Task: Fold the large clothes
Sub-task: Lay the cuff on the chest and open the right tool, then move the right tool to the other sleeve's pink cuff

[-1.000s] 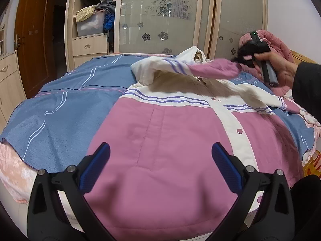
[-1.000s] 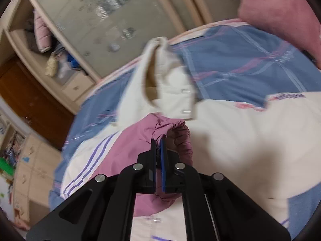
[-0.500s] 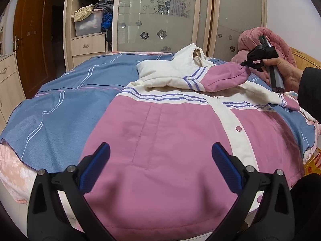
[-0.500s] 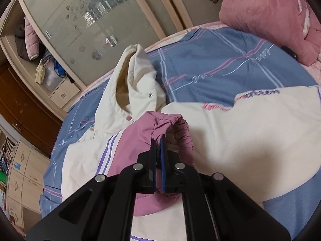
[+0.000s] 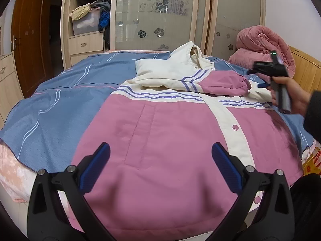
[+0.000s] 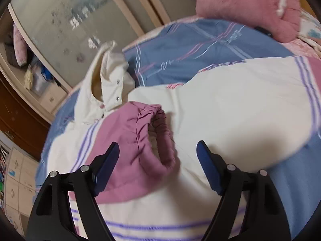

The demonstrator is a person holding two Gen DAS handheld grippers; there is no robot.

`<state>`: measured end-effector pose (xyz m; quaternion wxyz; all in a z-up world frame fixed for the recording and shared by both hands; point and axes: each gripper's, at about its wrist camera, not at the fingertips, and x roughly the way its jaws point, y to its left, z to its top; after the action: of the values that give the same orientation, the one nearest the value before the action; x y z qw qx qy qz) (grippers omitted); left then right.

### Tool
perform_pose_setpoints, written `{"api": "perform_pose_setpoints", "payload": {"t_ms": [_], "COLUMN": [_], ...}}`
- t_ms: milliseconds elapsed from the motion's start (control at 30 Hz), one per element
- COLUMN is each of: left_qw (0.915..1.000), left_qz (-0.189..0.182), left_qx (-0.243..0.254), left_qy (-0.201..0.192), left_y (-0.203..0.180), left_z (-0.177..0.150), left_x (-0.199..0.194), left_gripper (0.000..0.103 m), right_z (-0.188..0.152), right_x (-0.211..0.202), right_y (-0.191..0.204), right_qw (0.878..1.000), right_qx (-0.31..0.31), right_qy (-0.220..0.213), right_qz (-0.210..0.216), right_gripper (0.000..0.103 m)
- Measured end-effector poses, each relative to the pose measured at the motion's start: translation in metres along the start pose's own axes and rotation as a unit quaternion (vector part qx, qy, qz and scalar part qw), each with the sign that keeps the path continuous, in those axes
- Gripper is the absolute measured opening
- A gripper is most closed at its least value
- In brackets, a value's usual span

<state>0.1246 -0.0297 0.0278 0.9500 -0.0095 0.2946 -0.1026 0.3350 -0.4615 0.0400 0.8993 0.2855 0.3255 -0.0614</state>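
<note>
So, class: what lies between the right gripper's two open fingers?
The jacket's pink sleeve cuff, lying loose on the cream chest as the right gripper opens; the right wrist view shows it.

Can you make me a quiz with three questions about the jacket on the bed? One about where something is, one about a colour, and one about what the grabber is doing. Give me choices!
1. Where does the folded sleeve lie?
A. Across the chest of the jacket
B. Hanging off the bed's edge
C. Inside the wardrobe

2. What colour is the sleeve's gathered cuff?
A. Blue
B. Pink
C. Green

3. What is the right gripper doing?
A. Clamped tight on the cuff
C. Gripping the hood
B. Jaws apart, with the cuff lying loose between them

Answers:
1 A: the sleeve lies across the cream upper part, below the hood.
2 B: the elastic cuff is pink like the jacket's lower body.
3 B: the jaws are opening and the blue pads stand clear of the cuff on either side.
</note>
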Motion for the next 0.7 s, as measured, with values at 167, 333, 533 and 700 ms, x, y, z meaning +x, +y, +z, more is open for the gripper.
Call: {"api": "perform_pose_setpoints", "payload": {"t_ms": [167,333,533,700], "left_qw": [1.0000,0.9999,0.9996,0.9986], "left_qz": [0.006,0.017,0.024,0.032], "left_qx": [0.006,0.001,0.008,0.029], "left_qy": [-0.004,-0.001,-0.011,-0.030], "left_y": [-0.002,-0.003,-0.016,-0.031], "left_z": [-0.002,-0.006,-0.011,-0.018], "left_x": [-0.001,0.000,-0.007,-0.014], "left_gripper": [0.101,0.101,0.101,0.101], "right_z": [-0.063,-0.166,-0.247,-0.265], "right_x": [-0.093,-0.190,-0.234,-0.234], "right_y": [0.009,0.011,0.006,0.004], "right_qw": [0.993,0.973,0.949,0.937], "right_qx": [-0.097,-0.177,-0.242,-0.273], "right_qy": [-0.064,-0.141,-0.202,-0.219], "right_qz": [0.035,0.032,0.000,-0.016], "right_gripper": [0.085,0.102,0.102,0.102]}}
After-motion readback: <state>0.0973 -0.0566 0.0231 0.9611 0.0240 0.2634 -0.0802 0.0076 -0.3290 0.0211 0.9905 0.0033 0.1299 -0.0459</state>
